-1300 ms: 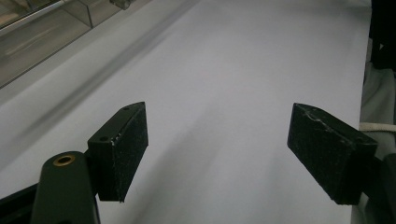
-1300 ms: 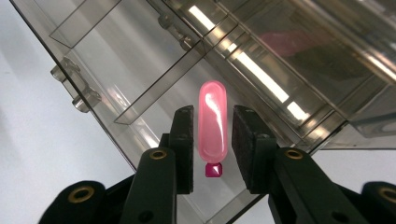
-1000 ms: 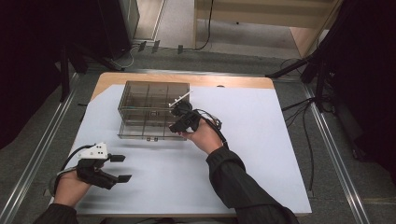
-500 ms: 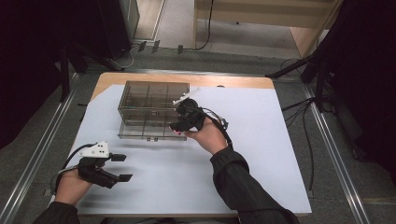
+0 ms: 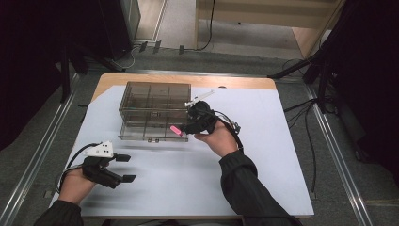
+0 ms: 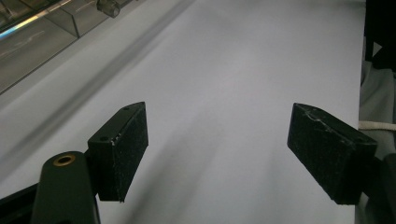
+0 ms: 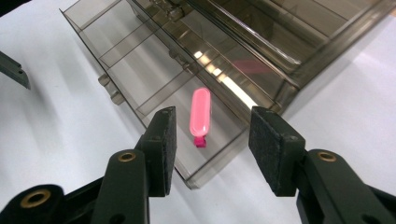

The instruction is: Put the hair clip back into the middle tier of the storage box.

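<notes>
Pink clip point(image 7: 200, 113) loose in the open drawer point(image 7: 140, 79) (smoky plastic); right gripper point(image 7: 212, 147) just unclenched above it, nothing grasped. Risk of jamming on closing if lying askew; left gripper point(image 6: 217, 154) spread wide, idle.

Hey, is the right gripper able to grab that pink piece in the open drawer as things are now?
Probably yes. The right gripper hangs just above the pink piece, jaws apart with nothing between them. The piece lies loose in the drawer, which is pulled out and open on top, so nothing blocks the way down.
</notes>
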Demonstrator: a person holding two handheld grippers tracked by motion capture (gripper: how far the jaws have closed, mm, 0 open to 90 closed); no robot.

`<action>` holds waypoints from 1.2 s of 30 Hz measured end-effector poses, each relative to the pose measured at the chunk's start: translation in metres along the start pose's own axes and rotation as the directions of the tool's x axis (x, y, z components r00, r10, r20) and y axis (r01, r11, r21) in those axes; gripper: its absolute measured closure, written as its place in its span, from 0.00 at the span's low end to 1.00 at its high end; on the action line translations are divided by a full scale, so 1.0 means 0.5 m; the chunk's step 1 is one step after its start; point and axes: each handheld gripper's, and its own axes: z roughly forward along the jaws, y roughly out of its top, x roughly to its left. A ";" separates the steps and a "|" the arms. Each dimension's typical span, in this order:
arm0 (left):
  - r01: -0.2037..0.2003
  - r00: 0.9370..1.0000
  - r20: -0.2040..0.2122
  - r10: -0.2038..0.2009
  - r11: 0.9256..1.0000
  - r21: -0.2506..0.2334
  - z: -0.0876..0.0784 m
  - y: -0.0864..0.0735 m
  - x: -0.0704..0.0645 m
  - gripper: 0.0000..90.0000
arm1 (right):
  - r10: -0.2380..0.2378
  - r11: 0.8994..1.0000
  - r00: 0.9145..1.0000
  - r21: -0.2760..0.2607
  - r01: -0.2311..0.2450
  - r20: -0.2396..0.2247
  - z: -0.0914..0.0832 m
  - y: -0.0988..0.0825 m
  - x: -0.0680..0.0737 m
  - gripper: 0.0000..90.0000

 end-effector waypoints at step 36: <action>0.018 1.000 0.007 -0.018 1.000 -0.015 -0.005 0.006 0.018 0.24 | 0.040 0.998 0.998 -0.045 -0.038 0.050 -0.053 -0.085 -0.056 0.45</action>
